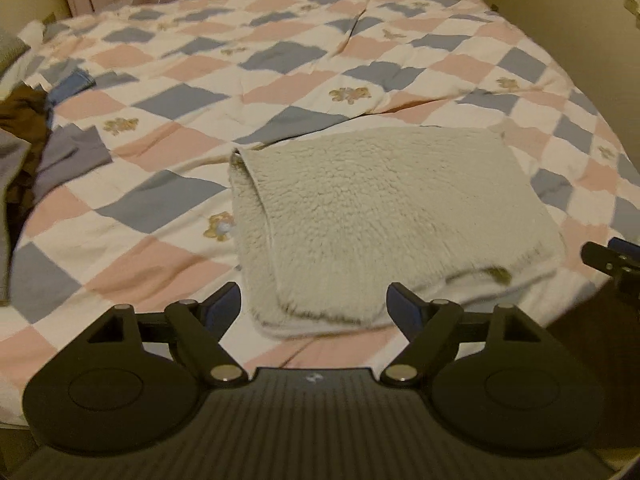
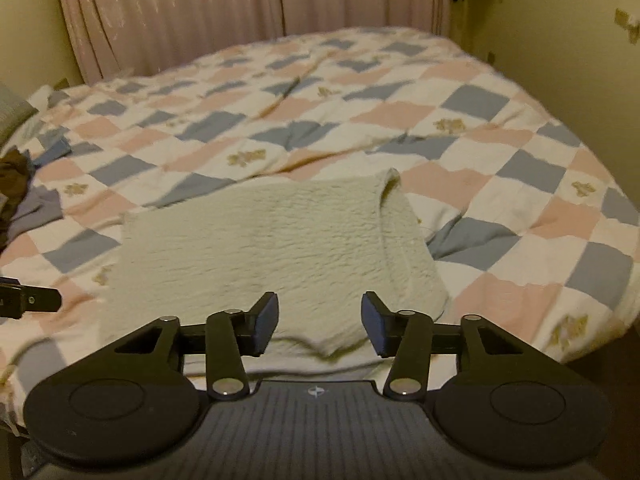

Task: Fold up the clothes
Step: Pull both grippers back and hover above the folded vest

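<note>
Pink pleated curtains [image 2: 240,12] hang behind a bed [image 1: 280,60] spread with a quilt of pink, blue-grey and white squares, some of them carrying small bear motifs [image 1: 349,94]. Yellowish walls close the room on both sides.

On the near part of the bed lies the folded cream fleece garment [image 1: 380,216], a thick, fuzzy rectangle with layered edges showing along its near side. In the left wrist view its open folded end points left; in the right wrist view that same rounded end sits to the far right [image 2: 394,184].

At the left edge of the bed a heap of other clothes [image 1: 24,120] is bunched up: a dark brown piece, a blue one and greyish-purple ones, well apart from the fleece.

The left tool [image 1: 314,306] hangs above the near edge of the fleece with its blue-padded fingers spread wide and nothing between them. The right tool [image 2: 319,324] also hangs over the near edge of the garment, its fingers parted less widely and likewise holding nothing. Each tool shows at the margin of the other's view.

No brand name or readable writing appears; only a small pale emblem [image 2: 318,391] marks the ribbed body of each tool.
</note>
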Available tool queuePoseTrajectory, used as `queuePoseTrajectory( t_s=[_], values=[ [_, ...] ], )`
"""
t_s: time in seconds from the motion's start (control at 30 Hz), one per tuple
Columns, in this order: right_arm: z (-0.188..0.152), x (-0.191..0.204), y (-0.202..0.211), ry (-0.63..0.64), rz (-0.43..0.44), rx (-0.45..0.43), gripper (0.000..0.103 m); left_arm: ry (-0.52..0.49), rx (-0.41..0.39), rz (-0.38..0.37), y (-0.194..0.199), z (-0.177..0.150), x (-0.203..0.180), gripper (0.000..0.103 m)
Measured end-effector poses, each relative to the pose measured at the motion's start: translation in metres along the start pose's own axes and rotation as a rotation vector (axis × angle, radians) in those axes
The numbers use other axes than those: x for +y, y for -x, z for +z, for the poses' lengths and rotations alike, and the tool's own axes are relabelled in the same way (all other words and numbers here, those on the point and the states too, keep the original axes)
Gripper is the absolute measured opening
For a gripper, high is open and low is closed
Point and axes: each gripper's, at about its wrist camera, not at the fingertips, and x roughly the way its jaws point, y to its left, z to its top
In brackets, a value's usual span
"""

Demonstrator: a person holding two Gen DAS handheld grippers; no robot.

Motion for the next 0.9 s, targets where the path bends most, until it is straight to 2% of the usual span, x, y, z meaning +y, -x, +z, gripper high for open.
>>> queuePoseTrajectory(
  t_s=[0.1, 0.23, 0.37, 0.5, 0.7, 0.9],
  values=[
    [-0.01, 0.019, 0.031, 0.008, -0.001, -0.023, 0.053, -0.017, -0.014, 0.008, 0.028, -0.011, 0.001, 0.089],
    [-0.02, 0.035, 0.066, 0.036, -0.018, -0.044, 0.057, -0.022, -0.007, -0.004, 0.051, -0.018, -0.004, 0.089],
    [-0.025, 0.031, 0.085, 0.037, -0.017, -0.051, 0.06, -0.034, 0.002, 0.018, 0.061, -0.021, -0.018, 0.09],
    [-0.028, 0.022, 0.085, 0.061, 0.006, -0.043, 0.06, -0.014, 0.026, 0.051, 0.059, -0.026, -0.034, 0.09],
    [-0.03, 0.002, 0.083, 0.073, 0.024, -0.051, 0.06, -0.022, 0.043, 0.057, 0.058, -0.032, -0.057, 0.09],
    [-0.028, -0.008, 0.085, 0.069, 0.031, -0.064, 0.06, -0.023, 0.027, 0.065, 0.063, -0.027, -0.06, 0.09]
  ],
)
